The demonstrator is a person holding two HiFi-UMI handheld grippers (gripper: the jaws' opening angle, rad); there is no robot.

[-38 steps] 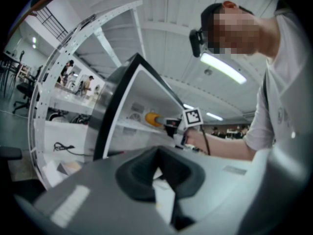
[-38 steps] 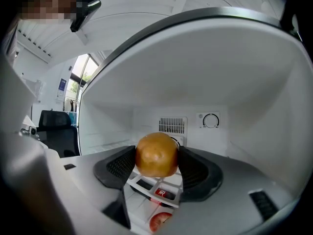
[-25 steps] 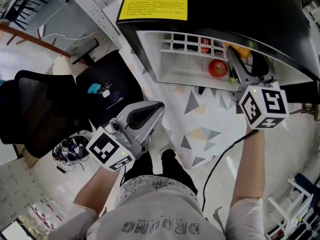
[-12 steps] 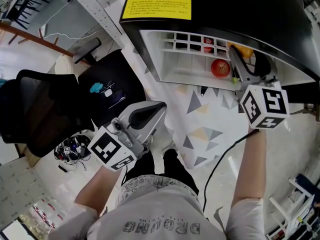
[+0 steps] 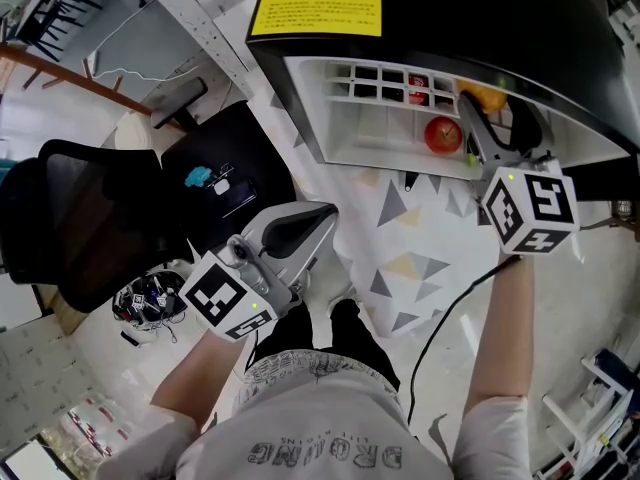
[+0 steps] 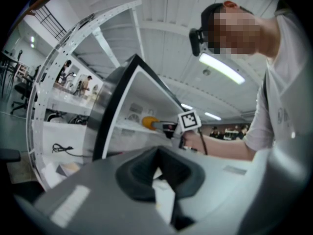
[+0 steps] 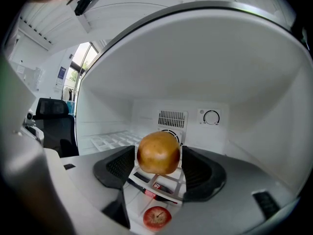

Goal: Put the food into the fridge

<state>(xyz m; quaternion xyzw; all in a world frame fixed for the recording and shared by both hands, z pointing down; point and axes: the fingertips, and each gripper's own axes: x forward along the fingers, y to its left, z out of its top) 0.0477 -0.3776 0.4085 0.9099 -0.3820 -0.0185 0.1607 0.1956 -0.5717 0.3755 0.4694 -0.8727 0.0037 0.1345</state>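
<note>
Black outside and white within, the open fridge (image 5: 450, 8) fills the top of the head view, and a black mesh office chair (image 5: 80, 218) stands off to the left. The right gripper (image 5: 472, 106) reaches into the cabinet, and its own view tells it plainly: a golden-brown round fruit (image 7: 158, 153) sits squarely between the two dark pads, pinched on both flanks and carried clear above the white wire shelf (image 7: 110, 140). The jaws are parted only by the width of that fruit. Below it a red apple (image 7: 157, 217) lies on the shelf. Just behind the apple is a small red-labelled item (image 7: 155, 185), too small to identify. Over on the other side, the left gripper (image 5: 322, 216) hangs low above the person's legs, well apart from the fridge. Its view shows the dark pads brought together at the tips, with nothing between them.
</note>
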